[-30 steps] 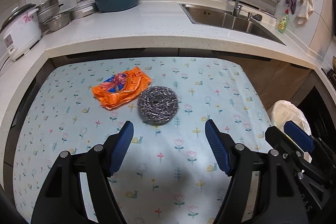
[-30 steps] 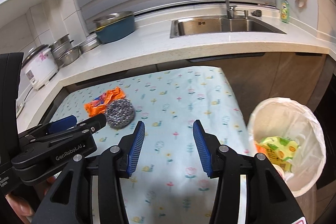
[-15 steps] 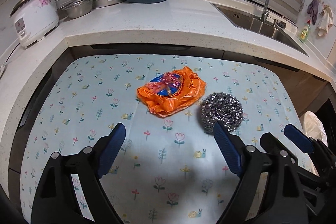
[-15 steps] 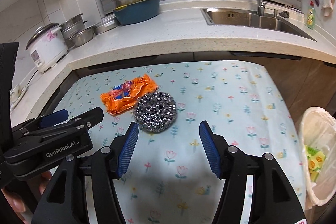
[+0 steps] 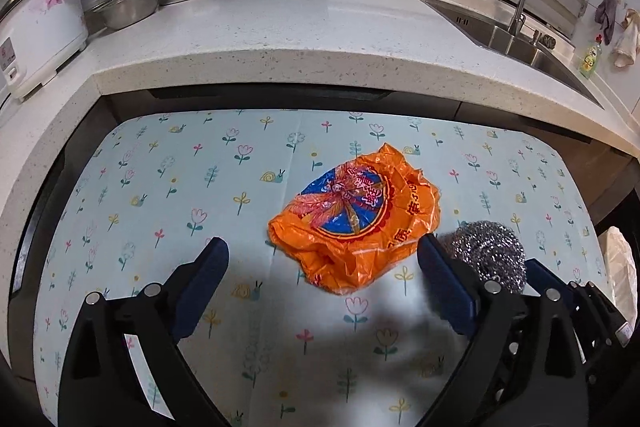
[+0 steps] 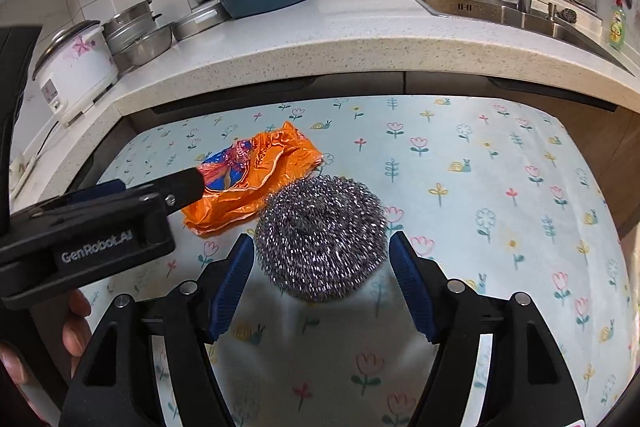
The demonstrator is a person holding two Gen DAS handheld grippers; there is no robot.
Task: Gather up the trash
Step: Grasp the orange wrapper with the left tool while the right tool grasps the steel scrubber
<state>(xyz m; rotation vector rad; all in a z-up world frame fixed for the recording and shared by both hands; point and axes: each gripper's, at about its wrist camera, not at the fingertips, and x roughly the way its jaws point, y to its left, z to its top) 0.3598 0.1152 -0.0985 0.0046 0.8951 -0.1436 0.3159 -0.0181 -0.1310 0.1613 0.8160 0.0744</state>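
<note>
Risk: the steel scouring pad [image 6: 320, 239] touches the orange plastic bag [image 5: 356, 219]; jaws closing on one may drag or snag the other, and the springy wire coil may slip from smooth pads.
Left gripper [image 5: 322, 279]: jaws have just been opening, now very wide and empty; the bag's near edge lies between the tips, untouched.
Right gripper [image 6: 322, 279]: jaws have just been opening, now wide and empty; they flank the scouring pad without pressing it.
Task things: scouring pad mid-tabletop [image 6: 500, 195]; bag touching its far left side.
Step, judged: approach to grasp, nothing lifted yet.
</note>
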